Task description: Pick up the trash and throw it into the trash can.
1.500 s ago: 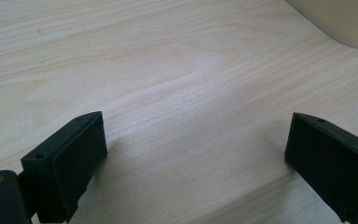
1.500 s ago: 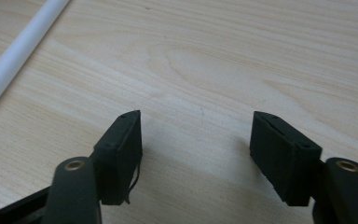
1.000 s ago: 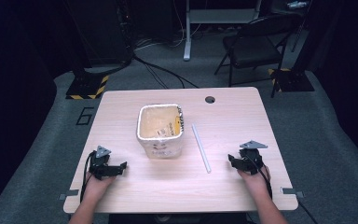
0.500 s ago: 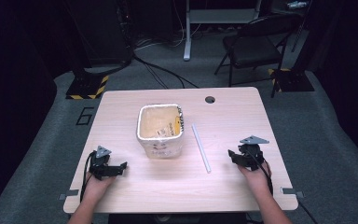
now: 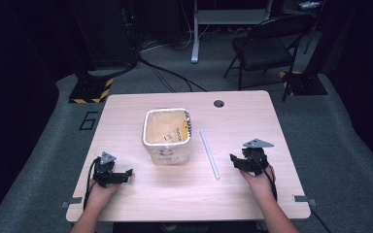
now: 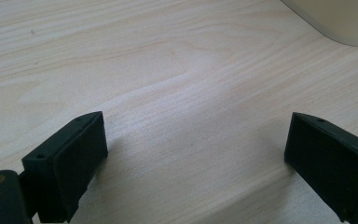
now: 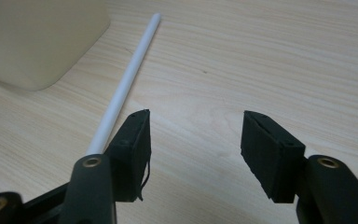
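My right gripper (image 5: 238, 162) hangs beside the white rod (image 5: 209, 153), jaws just opened wide and empty — lined up to straddle it. My left gripper (image 5: 121, 174) rests spread on the table (image 5: 252, 114), clear of the tub (image 5: 167, 134).

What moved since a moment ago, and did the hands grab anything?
The right gripper has slid a little toward the white stick and lifted slightly. Its jaws have just been opening and stand wide, with nothing between them; the stick lies just outside one jaw, not grabbed. The left gripper stayed put, open and empty. The white tub and the stick lie on the table as before.
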`<state>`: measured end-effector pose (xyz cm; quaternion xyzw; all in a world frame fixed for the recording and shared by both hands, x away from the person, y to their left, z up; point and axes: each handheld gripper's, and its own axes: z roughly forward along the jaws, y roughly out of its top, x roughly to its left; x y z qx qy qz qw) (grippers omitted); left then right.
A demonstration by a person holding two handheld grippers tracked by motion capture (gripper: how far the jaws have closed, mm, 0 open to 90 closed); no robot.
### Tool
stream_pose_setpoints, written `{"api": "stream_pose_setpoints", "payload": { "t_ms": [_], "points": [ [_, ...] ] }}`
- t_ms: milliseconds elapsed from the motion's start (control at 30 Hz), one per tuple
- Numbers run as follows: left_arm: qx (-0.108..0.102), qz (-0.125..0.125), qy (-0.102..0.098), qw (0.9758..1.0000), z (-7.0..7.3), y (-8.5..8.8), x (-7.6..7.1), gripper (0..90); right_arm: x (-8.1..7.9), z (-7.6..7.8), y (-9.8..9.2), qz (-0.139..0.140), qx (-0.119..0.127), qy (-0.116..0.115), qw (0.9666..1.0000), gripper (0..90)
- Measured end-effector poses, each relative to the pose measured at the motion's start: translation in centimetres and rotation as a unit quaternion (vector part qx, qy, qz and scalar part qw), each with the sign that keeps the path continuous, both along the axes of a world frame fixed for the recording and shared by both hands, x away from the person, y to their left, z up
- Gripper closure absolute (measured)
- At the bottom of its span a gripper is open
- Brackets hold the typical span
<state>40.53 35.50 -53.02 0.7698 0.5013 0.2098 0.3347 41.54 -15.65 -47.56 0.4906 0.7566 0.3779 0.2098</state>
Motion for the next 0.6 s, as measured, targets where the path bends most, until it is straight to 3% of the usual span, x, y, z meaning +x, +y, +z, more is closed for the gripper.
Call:
{"api": "stream_pose_setpoints", "payload": {
  "t_ms": [267,600],
  "points": [
    [0.000,0.000,0.000,1.0000,0.0,0.0,0.0,5.5,0.3,-0.2,1.4,0.008,0.002,0.006,0.9999,41.6],
    [0.000,0.000,0.000,1.0000,0.0,0.0,0.0,5.5,0.5,-0.5,2.1,0.014,0.006,0.006,0.9999,50.9]
  ]
}}
